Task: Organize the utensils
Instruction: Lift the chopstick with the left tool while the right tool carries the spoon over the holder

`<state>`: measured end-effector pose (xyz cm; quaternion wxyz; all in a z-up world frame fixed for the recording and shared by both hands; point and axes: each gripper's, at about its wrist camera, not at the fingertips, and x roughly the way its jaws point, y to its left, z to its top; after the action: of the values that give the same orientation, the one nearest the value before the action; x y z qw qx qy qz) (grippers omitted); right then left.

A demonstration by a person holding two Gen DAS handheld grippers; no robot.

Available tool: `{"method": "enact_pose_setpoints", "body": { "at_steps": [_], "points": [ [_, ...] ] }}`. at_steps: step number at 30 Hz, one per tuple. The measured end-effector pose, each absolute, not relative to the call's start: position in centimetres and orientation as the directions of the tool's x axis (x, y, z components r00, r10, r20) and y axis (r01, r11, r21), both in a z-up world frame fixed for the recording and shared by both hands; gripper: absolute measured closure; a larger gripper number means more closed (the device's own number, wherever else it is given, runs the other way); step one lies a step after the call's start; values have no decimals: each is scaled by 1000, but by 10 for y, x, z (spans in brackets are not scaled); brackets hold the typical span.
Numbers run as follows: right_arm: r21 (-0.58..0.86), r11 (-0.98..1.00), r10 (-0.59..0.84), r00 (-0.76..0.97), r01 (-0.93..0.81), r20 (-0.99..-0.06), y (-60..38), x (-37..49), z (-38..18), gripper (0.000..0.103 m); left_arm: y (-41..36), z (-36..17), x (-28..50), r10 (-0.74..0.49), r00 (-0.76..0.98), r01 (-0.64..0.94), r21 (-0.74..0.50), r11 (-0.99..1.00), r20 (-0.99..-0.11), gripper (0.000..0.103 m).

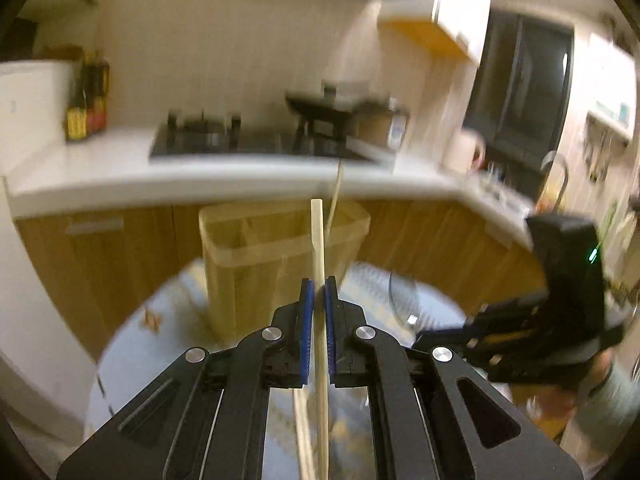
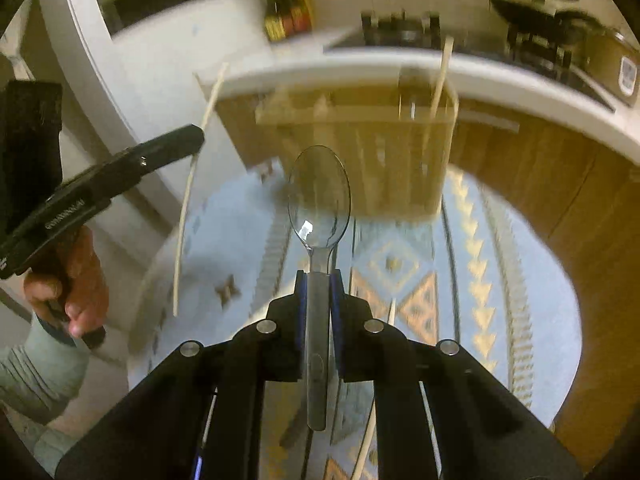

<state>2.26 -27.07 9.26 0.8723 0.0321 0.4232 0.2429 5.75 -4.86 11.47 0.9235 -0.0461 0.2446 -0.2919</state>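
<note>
My left gripper [image 1: 319, 286] is shut on a pale wooden chopstick [image 1: 318, 240] that stands upright, in front of the wooden utensil holder [image 1: 248, 264] on the round table. One chopstick [image 1: 335, 200] stands in the holder. My right gripper [image 2: 319, 280] is shut on the handle of a clear plastic spoon [image 2: 319, 196], bowl forward, above the table and short of the holder [image 2: 360, 160]. The left gripper [image 2: 192, 140] with its chopstick [image 2: 184, 220] shows at the left in the right wrist view. The right gripper [image 1: 424, 340] shows at the right in the left wrist view.
The round table carries a blue patterned cloth [image 2: 500, 280]. Another chopstick [image 2: 370, 432] lies on it below my right gripper. Behind the table runs a white kitchen counter [image 1: 120, 176] with a gas hob [image 1: 208, 140], bottles [image 1: 86, 108] and a pan [image 1: 320, 108].
</note>
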Motion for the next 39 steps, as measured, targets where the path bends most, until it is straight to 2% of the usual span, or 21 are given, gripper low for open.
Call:
{"method": "enact_pose_setpoints", "body": {
  "at_steps": [6, 13, 18, 23, 25, 28, 39],
  "points": [
    [276, 879, 474, 653, -388, -592, -286, 42, 141, 94, -48, 162, 70, -542, 814, 493, -246, 834, -208, 99],
    [295, 878, 478, 733, -377, -484, -300, 77, 174, 94, -52, 176, 100, -526, 846, 487, -284, 826, -80, 99],
    [306, 889, 448, 783, -341, -430, -308, 111, 185, 94, -59, 169, 133, -516, 855, 472, -332, 817, -57, 99],
    [189, 943, 325, 882, -275, -340, -305, 126, 184, 94, -71, 163, 156, -442, 896, 411, -307, 858, -36, 99],
    [110, 964, 264, 908, -241, -326, -297, 133, 173, 94, -73, 156, 167, -420, 907, 384, -334, 861, -39, 99],
    [73, 969, 246, 924, -235, -294, -289, 141, 157, 94, -79, 141, 178, -382, 923, 342, -358, 869, -46, 99],
    [92, 973, 230, 926, -212, -300, -293, 155, 116, 94, -94, 108, 185, -346, 936, 313, -297, 902, -66, 99]
  ]
}}
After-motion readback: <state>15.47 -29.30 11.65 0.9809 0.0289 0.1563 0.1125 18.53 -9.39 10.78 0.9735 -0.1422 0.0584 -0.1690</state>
